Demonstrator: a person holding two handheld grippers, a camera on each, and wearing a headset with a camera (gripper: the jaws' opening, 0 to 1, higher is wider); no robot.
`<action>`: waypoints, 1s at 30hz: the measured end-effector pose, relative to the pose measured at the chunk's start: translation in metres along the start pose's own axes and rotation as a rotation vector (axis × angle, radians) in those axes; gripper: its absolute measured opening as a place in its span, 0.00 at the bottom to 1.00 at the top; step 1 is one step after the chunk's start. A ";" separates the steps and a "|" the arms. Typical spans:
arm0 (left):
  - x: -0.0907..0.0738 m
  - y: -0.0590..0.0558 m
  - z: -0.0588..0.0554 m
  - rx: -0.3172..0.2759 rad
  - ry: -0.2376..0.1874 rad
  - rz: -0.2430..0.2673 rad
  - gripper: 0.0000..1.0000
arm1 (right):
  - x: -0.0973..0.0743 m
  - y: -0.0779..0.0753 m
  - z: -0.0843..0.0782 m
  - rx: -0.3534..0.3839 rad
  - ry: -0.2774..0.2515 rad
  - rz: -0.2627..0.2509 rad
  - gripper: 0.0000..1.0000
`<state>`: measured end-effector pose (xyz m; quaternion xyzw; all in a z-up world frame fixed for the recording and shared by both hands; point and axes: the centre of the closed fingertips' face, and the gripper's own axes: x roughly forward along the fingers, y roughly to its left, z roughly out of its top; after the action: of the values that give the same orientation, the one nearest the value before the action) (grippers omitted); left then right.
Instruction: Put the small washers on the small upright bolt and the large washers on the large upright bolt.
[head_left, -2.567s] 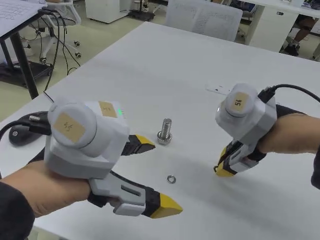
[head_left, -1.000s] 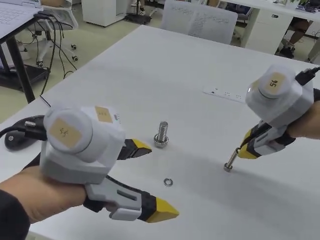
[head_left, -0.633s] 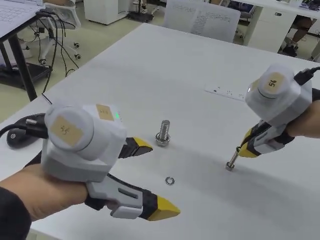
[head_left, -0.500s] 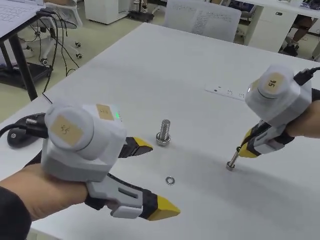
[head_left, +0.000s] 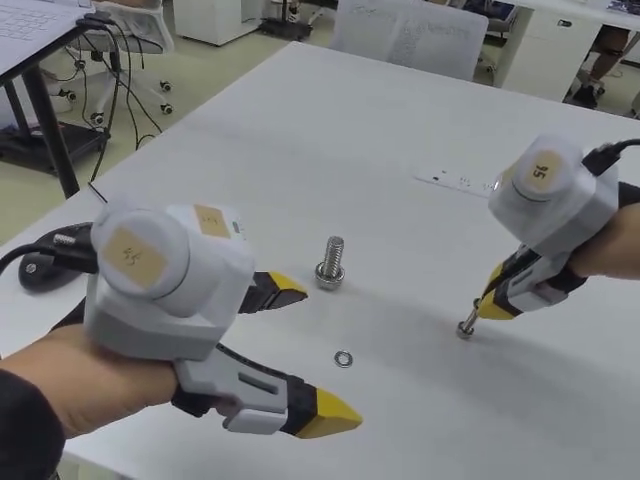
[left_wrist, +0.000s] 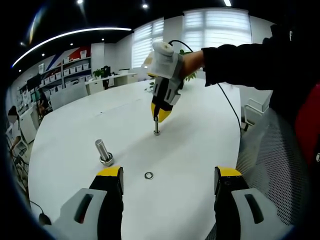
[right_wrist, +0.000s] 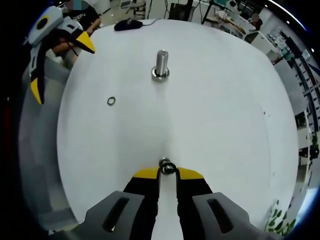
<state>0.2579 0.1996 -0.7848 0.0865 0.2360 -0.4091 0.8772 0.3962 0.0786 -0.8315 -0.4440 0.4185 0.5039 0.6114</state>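
Right tongs (right_wrist: 168, 173) pinch the small bolt (right_wrist: 165, 163) upright; left tongs (left_wrist: 168, 173), spread, should next fetch the loose washer (left_wrist: 149, 175).

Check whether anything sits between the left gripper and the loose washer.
Nothing visible does. The washer lies on bare table just ahead of the open left gripper. The large bolt stands off to one side, and the small bolt, held by the right gripper, is farther beyond.

Left gripper (head_left: 315, 352): grey-white housing, round cap, tan handwritten sticker (head_left: 134, 256), black jaws, yellow tips. Right gripper (head_left: 487, 308): same build, numbered sticker. Black cable (head_left: 612, 151) at rear of each. Sleeve (head_left: 22, 432) dark.
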 end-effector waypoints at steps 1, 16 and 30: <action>0.000 0.000 0.000 -0.001 -0.001 0.000 0.74 | 0.002 0.001 -0.001 0.000 0.005 0.002 0.13; -0.002 -0.001 -0.001 -0.002 0.001 0.002 0.74 | 0.022 0.005 -0.003 0.015 0.027 0.037 0.13; -0.004 -0.001 -0.002 -0.003 0.005 0.003 0.73 | 0.030 0.008 -0.004 0.013 0.043 0.047 0.13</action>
<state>0.2543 0.2019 -0.7849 0.0868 0.2389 -0.4074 0.8772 0.3922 0.0825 -0.8619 -0.4407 0.4450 0.5057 0.5933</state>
